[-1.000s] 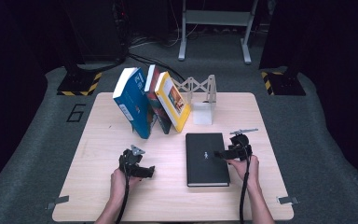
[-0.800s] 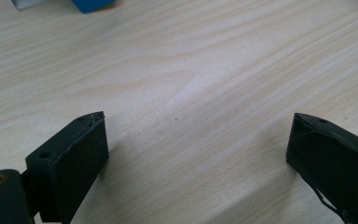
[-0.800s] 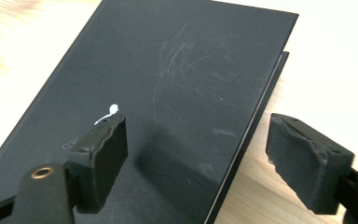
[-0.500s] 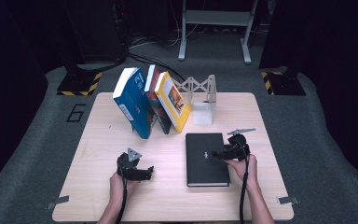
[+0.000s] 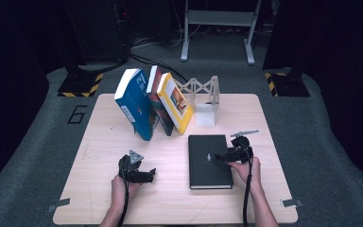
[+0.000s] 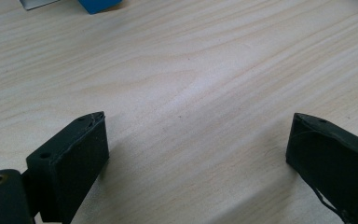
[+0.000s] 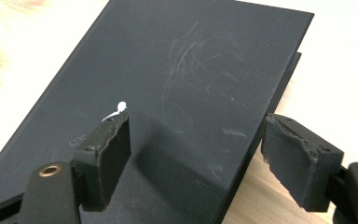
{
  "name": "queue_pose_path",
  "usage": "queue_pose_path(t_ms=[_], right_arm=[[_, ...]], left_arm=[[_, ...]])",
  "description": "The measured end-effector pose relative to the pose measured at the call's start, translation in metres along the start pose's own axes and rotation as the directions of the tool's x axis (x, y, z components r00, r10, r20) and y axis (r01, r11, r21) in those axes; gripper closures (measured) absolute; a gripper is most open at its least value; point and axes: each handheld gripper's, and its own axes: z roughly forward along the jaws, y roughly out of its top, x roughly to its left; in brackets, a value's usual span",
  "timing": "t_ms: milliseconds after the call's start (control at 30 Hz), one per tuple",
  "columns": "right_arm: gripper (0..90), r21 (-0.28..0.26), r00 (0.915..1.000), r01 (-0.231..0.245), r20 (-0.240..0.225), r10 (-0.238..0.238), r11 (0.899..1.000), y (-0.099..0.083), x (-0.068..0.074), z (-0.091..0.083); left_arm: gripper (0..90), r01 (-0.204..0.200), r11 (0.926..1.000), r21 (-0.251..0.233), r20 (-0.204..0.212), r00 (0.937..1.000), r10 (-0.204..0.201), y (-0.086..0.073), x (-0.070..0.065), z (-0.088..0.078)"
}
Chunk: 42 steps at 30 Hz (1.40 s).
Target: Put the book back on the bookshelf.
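A black book (image 5: 203,165) lies flat on the wooden table (image 5: 170,198), right of centre. My right gripper (image 5: 220,157) reaches in from the book's right side. In the right gripper view the black book (image 7: 182,70) has a scuffed cover. The right gripper (image 7: 196,123) is open and straddles the book's long edge: one pad hovers over the cover, and the other stands just outside the edge above the wood. My left gripper (image 5: 147,174) is open over bare table left of the book. In its own view the left gripper (image 6: 196,123) has nothing between its fingers.
Three books lean together at the back of the table: a blue book (image 5: 134,104), a dark red book (image 5: 155,97) and a yellow book (image 5: 176,101). They rest against a white trussed bookend (image 5: 204,106). A corner of the blue book (image 6: 98,4) shows ahead of the left gripper.
The left gripper has drifted slightly toward the near edge of the table. The right gripper and the black book have stayed where they were.
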Motion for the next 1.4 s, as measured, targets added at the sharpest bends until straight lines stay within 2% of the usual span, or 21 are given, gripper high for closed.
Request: queue_pose_path(t_ms=[67,200,367,400,467,533,567,667,700,733,833,1000,1200,1300,1333,1367,1400], right_arm=[[23.8,0.002,0.9999,0.014,0.005,-0.014,1.000,0.001,0.000,0.001],[24.8,0.020,1.0000,0.009,0.002,-0.009,1.000,0.001,0.000,0.003],[26.2,-0.004,0.9991,0.033,0.029,-0.032,0.999,0.002,0.004,-0.001],[26.4,0.000,0.9992,0.023,0.033,-0.023,1.000,0.002,0.006,-0.002],[26.5,0.001,0.9980,0.046,0.042,-0.046,0.999,0.002,0.005,-0.002],[26.4,-0.008,0.9976,0.051,0.046,-0.051,0.999,0.003,0.005,-0.002],[26.4,-0.003,0.9986,0.028,0.045,-0.028,1.000,0.003,0.007,-0.002],[26.2,-0.023,0.9978,0.045,0.050,-0.044,0.999,0.005,0.006,-0.002],[26.1,-0.019,0.9976,0.043,0.054,-0.042,0.999,0.006,0.007,-0.002],[26.1,-0.026,0.9965,0.062,0.059,-0.060,0.998,0.007,0.006,-0.001],[26.4,-0.033,0.9970,0.045,0.064,-0.043,0.998,0.011,0.007,-0.002],[27.9,-0.055,0.9956,0.067,0.069,-0.063,0.996,0.021,0.009,-0.006],[36.0,-0.062,0.9974,0.058,0.046,-0.055,0.996,0.032,0.005,-0.007],[39.2,-0.055,0.9996,0.019,0.024,-0.018,0.998,0.036,0.003,-0.006],[39.7,-0.056,0.9997,0.021,0.014,-0.020,0.998,0.038,0.001,-0.005],[40.4,-0.053,1.0000,-0.002,-0.001,0.002,0.999,0.039,0.001,-0.005],[40.7,-0.052,1.0000,0.002,-0.007,-0.003,0.999,0.041,0.001,-0.004]], left_arm=[[5.7,0.000,1.0000,0.000,0.000,1.0000,0.000,0.000,0.000,0.000],[5.7,0.000,1.0000,0.000,0.000,1.0000,0.000,0.000,0.000,0.000],[5.7,0.000,1.0000,0.000,0.000,1.0000,0.000,0.000,0.000,0.000],[5.7,0.000,1.0000,0.000,0.000,1.0000,0.000,0.000,0.000,0.000],[5.7,0.000,1.0000,0.000,0.000,1.0000,0.000,0.000,0.000,0.000],[5.7,0.000,1.0000,0.000,0.000,1.0000,0.000,0.000,0.000,0.000],[5.7,0.001,1.0000,-0.001,0.000,1.0000,-0.001,0.000,0.000,0.000],[5.7,0.001,1.0000,0.000,-0.001,1.0000,-0.001,0.000,0.000,0.000],[5.7,0.001,1.0000,0.000,-0.001,1.0000,-0.001,0.000,0.000,0.000],[5.7,0.001,1.0000,0.000,-0.001,1.0000,-0.001,0.000,0.000,0.000],[5.7,0.002,1.0000,0.000,-0.001,1.0000,-0.002,0.000,0.000,0.000],[5.8,0.003,1.0000,-0.001,-0.002,1.0000,-0.003,0.000,0.000,0.000],[5.8,0.004,1.0000,-0.001,-0.002,1.0000,-0.004,0.000,0.000,0.000],[5.8,0.004,1.0000,-0.001,-0.002,1.0000,-0.004,0.000,0.000,0.000],[5.8,0.003,1.0000,-0.001,-0.002,1.0000,-0.003,0.000,0.000,0.000],[5.8,0.003,1.0000,-0.001,-0.002,1.0000,-0.003,0.000,0.000,0.000],[5.8,0.004,1.0000,-0.001,-0.002,1.0000,-0.004,0.000,0.000,0.000]])
